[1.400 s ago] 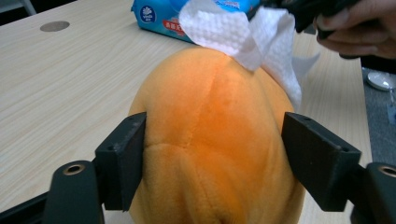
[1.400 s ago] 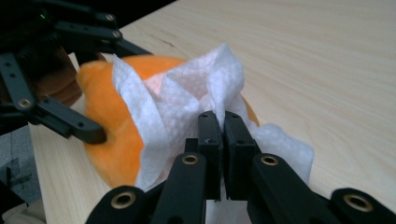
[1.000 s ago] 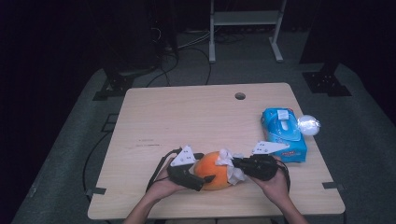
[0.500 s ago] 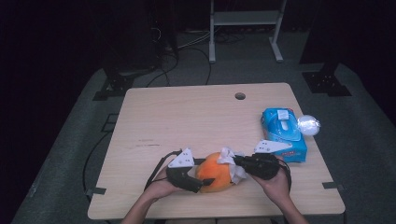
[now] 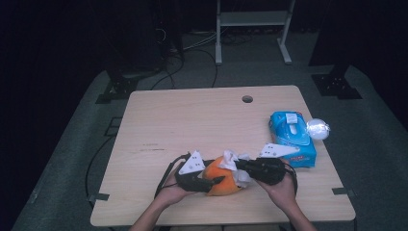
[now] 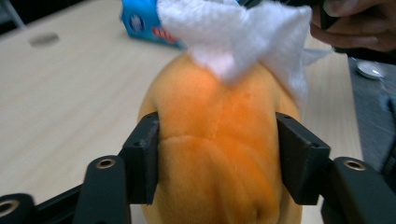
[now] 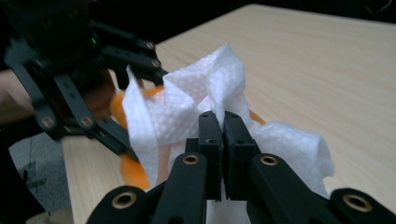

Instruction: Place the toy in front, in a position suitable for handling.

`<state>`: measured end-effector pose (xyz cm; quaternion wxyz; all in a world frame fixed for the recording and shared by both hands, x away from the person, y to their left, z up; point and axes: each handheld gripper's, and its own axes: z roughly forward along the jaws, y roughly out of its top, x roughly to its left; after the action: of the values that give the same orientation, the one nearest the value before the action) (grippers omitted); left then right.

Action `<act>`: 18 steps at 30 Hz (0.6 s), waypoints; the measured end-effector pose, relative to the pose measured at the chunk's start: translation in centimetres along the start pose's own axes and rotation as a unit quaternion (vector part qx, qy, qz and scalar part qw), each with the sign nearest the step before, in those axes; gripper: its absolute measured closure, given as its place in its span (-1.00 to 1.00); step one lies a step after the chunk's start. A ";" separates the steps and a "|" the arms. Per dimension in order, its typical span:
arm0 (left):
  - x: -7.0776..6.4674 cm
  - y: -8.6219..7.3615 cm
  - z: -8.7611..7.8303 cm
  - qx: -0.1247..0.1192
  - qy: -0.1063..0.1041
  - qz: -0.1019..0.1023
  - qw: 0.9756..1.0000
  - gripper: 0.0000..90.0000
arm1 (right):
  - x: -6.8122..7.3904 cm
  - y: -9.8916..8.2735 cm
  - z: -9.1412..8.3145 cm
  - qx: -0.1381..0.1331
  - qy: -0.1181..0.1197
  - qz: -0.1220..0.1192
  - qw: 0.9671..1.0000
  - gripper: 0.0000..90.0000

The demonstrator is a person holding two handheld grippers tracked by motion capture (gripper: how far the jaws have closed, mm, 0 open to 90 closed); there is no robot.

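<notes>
A: Left gripper (image 6: 219, 163) is clamped on the orange soft toy (image 6: 219, 140) near the table's (image 5: 192, 120) front edge, right gripper (image 7: 223, 140) pinched shut on the white tissue (image 7: 187, 116)

B: Its left jaws have just been closing; they stood wider a second ago. Wipe too hard and the tissue tears, or the toy squirms free

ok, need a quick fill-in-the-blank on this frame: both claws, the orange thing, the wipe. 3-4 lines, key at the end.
1. The left claw has its jaws, which have just been closing, pressed on the two sides of the soft ____ ball.
2. The right claw is shut on a white ____.
3. That white sheet lies against the ____ of the ball.
4. The blue pack of wipes lies near the table's ____ edge in the high view.

Missing words: orange; tissue; top; right
</notes>
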<state>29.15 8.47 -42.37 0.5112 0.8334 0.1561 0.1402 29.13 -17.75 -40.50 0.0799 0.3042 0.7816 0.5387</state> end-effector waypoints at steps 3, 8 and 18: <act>-0.9 0.1 1.0 -0.008 0.014 0.031 0.999 -0.13 | 0.5 0.7 0.0 -0.010 0.007 -0.006 1.000 0.92; -0.7 -0.1 0.8 -0.005 -0.007 0.019 1.000 -0.25 | 0.5 0.4 0.3 0.006 -0.005 -0.019 1.000 0.93; -0.8 -0.4 0.7 -0.005 -0.017 0.022 1.000 -0.26 | 1.4 0.6 0.3 0.015 -0.016 -0.038 0.999 0.93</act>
<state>28.62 7.75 -43.03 0.5147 0.8364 0.1280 0.1384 28.32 -16.59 -39.81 0.1085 0.2845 0.7990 0.5185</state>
